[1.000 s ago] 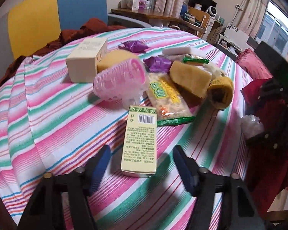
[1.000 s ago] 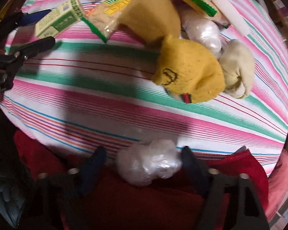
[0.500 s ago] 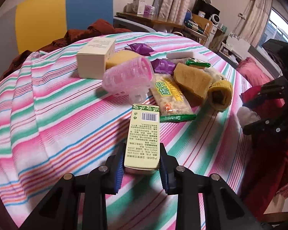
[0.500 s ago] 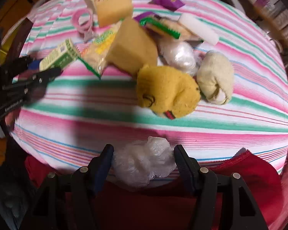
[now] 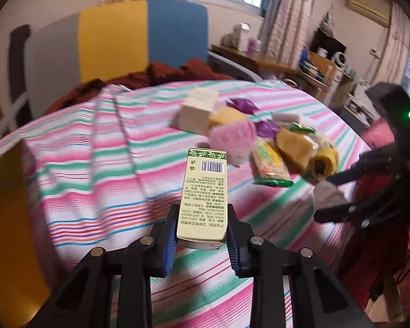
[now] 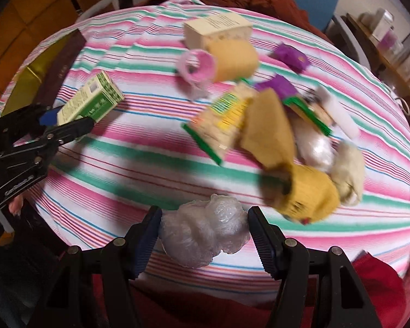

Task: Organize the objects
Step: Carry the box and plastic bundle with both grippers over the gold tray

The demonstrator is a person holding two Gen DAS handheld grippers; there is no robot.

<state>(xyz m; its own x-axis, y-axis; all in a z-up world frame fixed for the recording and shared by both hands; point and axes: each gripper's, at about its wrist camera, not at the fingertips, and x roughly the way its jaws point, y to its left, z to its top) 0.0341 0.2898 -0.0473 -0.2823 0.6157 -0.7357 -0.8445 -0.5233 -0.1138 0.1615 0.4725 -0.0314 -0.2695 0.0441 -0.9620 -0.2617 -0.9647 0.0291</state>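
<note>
A narrow yellow-green carton [image 5: 205, 191] with a barcode is lifted off the striped tablecloth [image 5: 95, 164], and my left gripper [image 5: 202, 213] is shut on its near end. The right wrist view shows the same carton [image 6: 93, 101] in the left gripper [image 6: 68, 121] at the table's left side. My right gripper [image 6: 205, 216] is shut on a crumpled clear plastic bag [image 6: 205, 232], which it holds over the table's near edge. In the left wrist view, the bag [image 5: 328, 194] and right gripper [image 5: 339, 191] show at the right.
A pile lies mid-table: cream box [image 6: 216, 28], pink hair roller [image 6: 196, 68], yellow sponge [image 6: 235, 57], snack packet [image 6: 224, 117], purple wrappers [image 6: 291, 56], yellow sock [image 6: 309, 194], cream sock [image 6: 347, 172]. A gold and brown box [image 6: 41, 73] sits at the left edge. A yellow-blue chair back [image 5: 142, 38] stands behind.
My left gripper closed on the carton and lifted it off the cloth. My right gripper kept the plastic bag and moved from below the table's edge to over it.
</note>
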